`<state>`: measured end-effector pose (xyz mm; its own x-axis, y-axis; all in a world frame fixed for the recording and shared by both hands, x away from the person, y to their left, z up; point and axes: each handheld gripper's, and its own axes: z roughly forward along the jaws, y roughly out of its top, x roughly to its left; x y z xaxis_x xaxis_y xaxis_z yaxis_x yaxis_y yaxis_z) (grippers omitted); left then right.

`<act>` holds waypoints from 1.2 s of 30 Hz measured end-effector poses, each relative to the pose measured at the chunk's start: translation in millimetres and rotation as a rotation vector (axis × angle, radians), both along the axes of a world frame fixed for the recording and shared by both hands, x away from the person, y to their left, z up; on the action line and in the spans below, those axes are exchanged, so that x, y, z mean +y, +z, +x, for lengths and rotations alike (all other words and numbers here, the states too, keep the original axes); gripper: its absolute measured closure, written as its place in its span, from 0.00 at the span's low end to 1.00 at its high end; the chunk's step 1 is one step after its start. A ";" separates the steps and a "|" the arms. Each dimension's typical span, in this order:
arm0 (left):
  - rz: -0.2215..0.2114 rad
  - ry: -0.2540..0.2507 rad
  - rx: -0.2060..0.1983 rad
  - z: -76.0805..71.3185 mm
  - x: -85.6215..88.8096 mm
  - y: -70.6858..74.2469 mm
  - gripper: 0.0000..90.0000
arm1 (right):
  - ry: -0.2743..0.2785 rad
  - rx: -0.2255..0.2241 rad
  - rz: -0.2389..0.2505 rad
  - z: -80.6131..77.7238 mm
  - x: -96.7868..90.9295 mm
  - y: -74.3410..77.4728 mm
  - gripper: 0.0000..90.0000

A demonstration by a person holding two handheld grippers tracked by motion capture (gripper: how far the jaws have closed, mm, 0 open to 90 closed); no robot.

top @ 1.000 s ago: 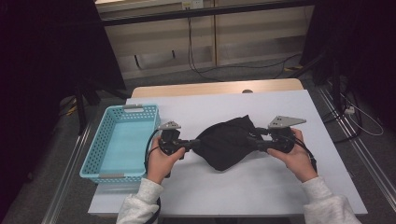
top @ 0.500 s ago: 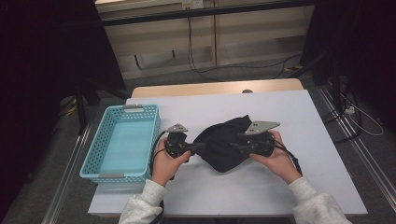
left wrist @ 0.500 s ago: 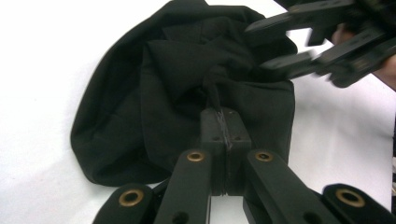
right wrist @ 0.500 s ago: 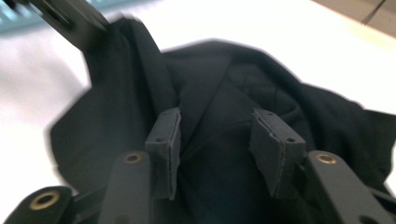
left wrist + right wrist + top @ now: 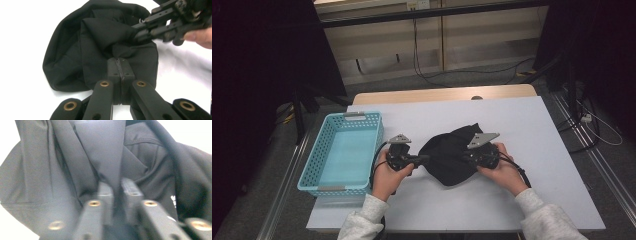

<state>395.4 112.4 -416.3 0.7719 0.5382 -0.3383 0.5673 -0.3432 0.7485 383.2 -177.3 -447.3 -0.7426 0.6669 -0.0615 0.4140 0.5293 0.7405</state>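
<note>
While both grippers pinch the black garment [image 5: 447, 159] lying mid-table, left gripper [image 5: 424, 159] clamped on its edge and right gripper [image 5: 466, 156] just closing on a fold, a small white mark is unreadable; the blue basket [image 5: 343, 152] sits left.

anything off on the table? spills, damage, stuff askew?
Nothing stands out. The black garment is bunched in a heap mid-table, with the left claw shut on its edge and the right claw pinching a fold; its jaws have just been closing. The blue basket sits square and empty. No spills or damage visible.
</note>
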 end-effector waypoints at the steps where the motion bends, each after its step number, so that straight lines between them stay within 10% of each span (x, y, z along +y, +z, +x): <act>1: 0.003 0.003 -0.007 -0.3 0.4 0.2 1.00 | -0.005 0.007 0.020 0.5 -3.7 2.4 0.95; 11: -0.014 0.020 -0.023 1.0 7.9 6.2 1.00 | -0.174 -0.064 0.264 -3.0 -59.3 45.5 0.97; 24: -0.134 0.131 -0.162 3.1 49.8 41.1 1.00 | -0.276 -0.106 0.364 -8.5 -102.4 69.1 0.97; 36: -0.066 0.144 -0.141 8.0 42.6 23.6 1.00 | -0.300 0.020 0.228 3.5 -101.9 31.1 0.96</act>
<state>403.4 155.0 -392.7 0.7311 0.6264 -0.2705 0.4946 -0.2135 0.8425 386.7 -279.2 -416.3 -0.5117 0.8499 0.1263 0.5416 0.2049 0.8153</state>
